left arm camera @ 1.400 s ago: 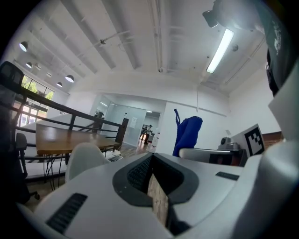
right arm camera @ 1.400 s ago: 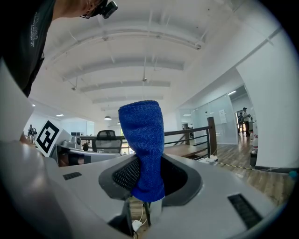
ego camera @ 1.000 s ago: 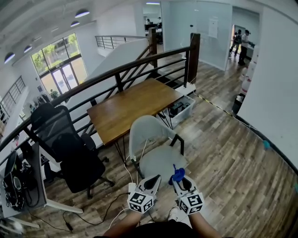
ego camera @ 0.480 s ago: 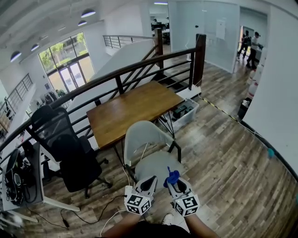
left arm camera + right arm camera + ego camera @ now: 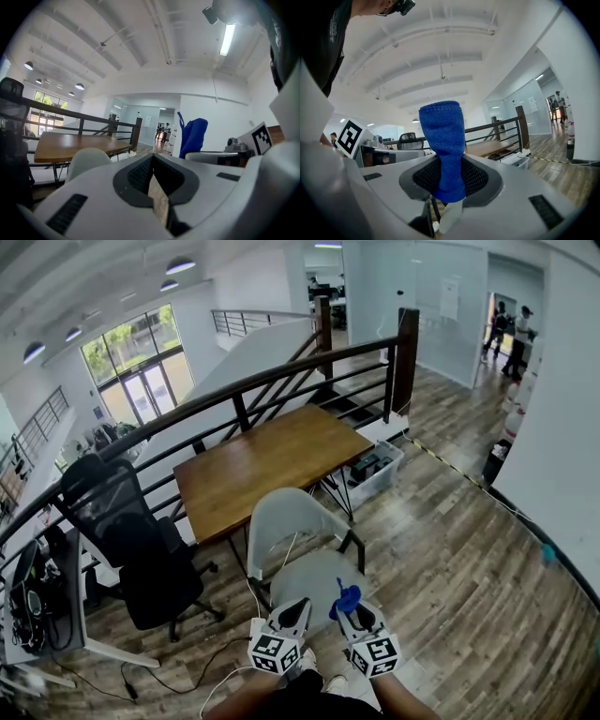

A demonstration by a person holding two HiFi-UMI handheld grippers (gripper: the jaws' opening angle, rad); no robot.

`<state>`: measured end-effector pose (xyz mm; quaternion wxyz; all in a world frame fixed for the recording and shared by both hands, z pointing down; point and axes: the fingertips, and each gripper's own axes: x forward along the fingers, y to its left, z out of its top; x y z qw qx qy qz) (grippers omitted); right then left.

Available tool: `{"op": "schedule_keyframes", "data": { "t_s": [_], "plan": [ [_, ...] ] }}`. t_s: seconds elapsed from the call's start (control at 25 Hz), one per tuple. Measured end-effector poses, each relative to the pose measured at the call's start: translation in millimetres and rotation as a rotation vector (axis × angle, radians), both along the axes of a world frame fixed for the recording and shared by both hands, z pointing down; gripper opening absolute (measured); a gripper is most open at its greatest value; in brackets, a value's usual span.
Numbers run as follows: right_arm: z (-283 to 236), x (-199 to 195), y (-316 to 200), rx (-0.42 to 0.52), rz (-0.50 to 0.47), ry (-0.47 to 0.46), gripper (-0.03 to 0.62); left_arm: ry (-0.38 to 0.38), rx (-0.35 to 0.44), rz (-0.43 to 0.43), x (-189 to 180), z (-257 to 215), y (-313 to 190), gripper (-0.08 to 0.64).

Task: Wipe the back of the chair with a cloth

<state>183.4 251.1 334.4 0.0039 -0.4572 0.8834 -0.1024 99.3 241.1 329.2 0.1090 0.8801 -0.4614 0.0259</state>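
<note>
Both grippers hung at the lower centre of the head view, over the seat of the pale grey plastic shell chair.

The black mesh office chair stood at left, and the brown wooden table at centre, just behind the pale chair's back. The left gripper had its jaws closed together with nothing between them. The right gripper had its jaws clamped on the blue knitted cloth, which stood upright above them, clear of the chair back.
</note>
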Motion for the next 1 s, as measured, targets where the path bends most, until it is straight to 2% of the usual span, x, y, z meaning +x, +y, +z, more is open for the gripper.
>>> {"op": "schedule_keyframes", "data": {
  "t_s": [0.48,1.0],
  "plan": [
    [-13,-22,-88,0.028,0.011,0.026,0.120,0.020,0.035,0.020,-14,-12,-90,-0.002],
    [2,-60,-163,-0.018,0.033,0.085,0.120,0.056,0.041,0.070,-40,-9,-152,-0.002]
  ]
}}
